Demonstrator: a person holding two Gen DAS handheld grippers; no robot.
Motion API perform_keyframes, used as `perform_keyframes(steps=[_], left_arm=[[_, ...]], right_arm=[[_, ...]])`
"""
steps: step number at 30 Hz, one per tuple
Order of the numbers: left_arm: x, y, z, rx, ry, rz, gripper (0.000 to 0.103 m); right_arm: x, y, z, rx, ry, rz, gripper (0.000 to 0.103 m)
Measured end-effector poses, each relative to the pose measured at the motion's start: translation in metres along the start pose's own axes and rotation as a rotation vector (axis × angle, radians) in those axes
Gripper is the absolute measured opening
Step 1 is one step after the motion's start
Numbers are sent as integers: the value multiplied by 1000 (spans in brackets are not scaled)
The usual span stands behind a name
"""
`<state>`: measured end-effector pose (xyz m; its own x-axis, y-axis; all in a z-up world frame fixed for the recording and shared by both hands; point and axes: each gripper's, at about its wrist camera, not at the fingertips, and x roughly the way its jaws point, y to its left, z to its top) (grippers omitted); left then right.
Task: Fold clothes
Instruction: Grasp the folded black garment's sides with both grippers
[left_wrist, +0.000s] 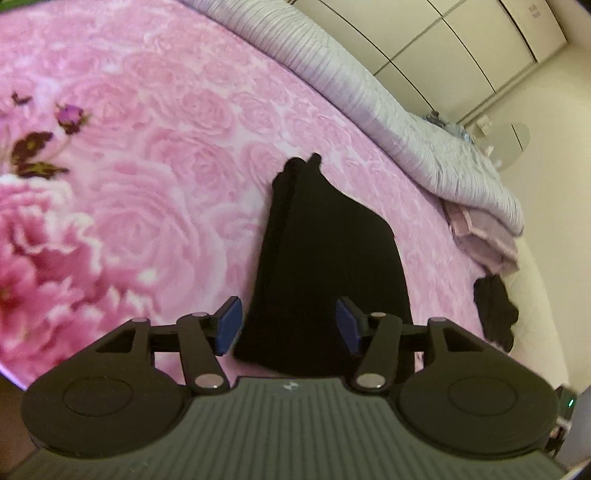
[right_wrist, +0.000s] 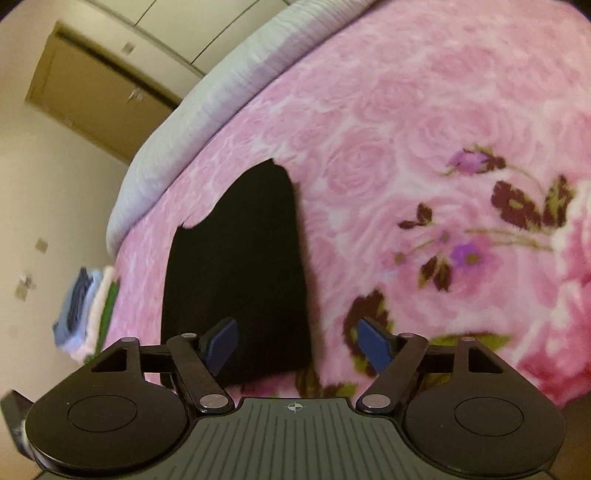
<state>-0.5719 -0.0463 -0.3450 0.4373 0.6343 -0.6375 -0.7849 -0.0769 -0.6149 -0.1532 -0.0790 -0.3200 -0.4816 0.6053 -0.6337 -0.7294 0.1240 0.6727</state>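
Below, a folded black fabric garment (left_wrist: 325, 266) is seen lying flat on the pink rose-patterned blanket (left_wrist: 155, 110), ahead of the spread, empty jaws of the left gripper (left_wrist: 288, 325) and right gripper (right_wrist: 297, 347).

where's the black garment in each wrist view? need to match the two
Left wrist: black garment sits centre to lower centre on the pink floral blanket, its near end between the open left gripper fingers.
Right wrist: black garment is left of centre, its near right corner between the open right gripper fingers.
Shared landmark: the grey ribbed quilt beyond the blanket's far edge, upper right in the left view, upper left in the right.
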Motion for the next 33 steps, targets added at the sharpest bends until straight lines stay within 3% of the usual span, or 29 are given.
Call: perform_keyframes(steps=[7, 11, 19, 24, 30, 33], left_arm=[[44, 21, 17, -78, 53, -33, 53], [63, 25, 21, -74, 73, -26, 54], [89, 28, 34, -121, 102, -105, 59], [110, 27, 36, -143, 154, -174, 56], [123, 32, 40, -144, 177, -225, 48], [131, 35, 44, -145, 199, -249, 44]], right_arm=[[31, -11, 12, 54, 25, 14, 79], [45, -16, 16, 86, 34, 26, 80], [69, -18, 31, 133, 14, 75, 86], [85, -14, 37, 135, 13, 102, 86], [105, -11, 49, 99, 72, 152, 86], [119, -4, 53, 52, 105, 171, 74]])
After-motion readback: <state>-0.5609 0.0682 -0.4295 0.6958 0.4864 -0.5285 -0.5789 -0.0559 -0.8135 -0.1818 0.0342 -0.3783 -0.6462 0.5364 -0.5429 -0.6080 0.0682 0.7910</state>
